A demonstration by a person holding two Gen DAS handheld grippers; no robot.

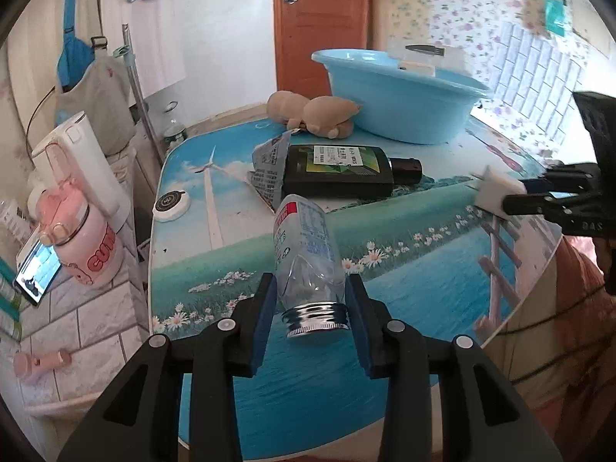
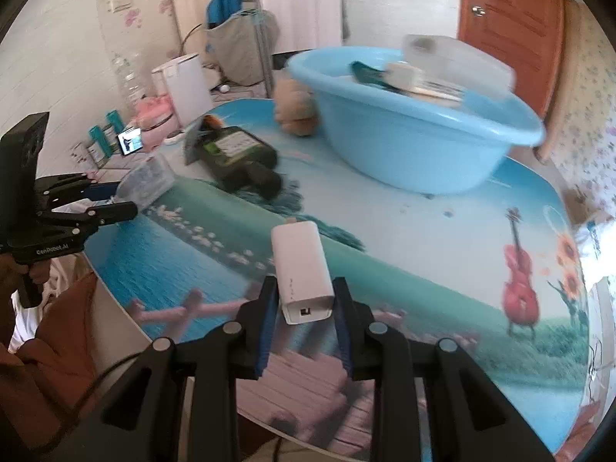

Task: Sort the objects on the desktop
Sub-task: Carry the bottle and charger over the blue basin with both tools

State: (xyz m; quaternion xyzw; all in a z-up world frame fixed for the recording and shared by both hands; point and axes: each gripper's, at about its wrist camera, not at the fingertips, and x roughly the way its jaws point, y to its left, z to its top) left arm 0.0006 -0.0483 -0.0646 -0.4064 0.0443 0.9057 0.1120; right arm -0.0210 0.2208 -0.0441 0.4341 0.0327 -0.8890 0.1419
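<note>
A clear plastic bottle with a silver screw cap hangs over the picture-printed table, my left gripper shut on its neck end. My right gripper is shut on a white box-shaped device with a port on its near face, held above the table's front part. Each wrist view shows the other gripper at its side edge: the right gripper with the white device, the left gripper with the bottle. A light blue basin holding several items stands at the back.
A black bottle lies mid-table beside a crumpled foil packet. A tan plush toy rests against the basin. A round white disc sits at the left edge. Off the table to the left are a pink mug, a white kettle and a phone.
</note>
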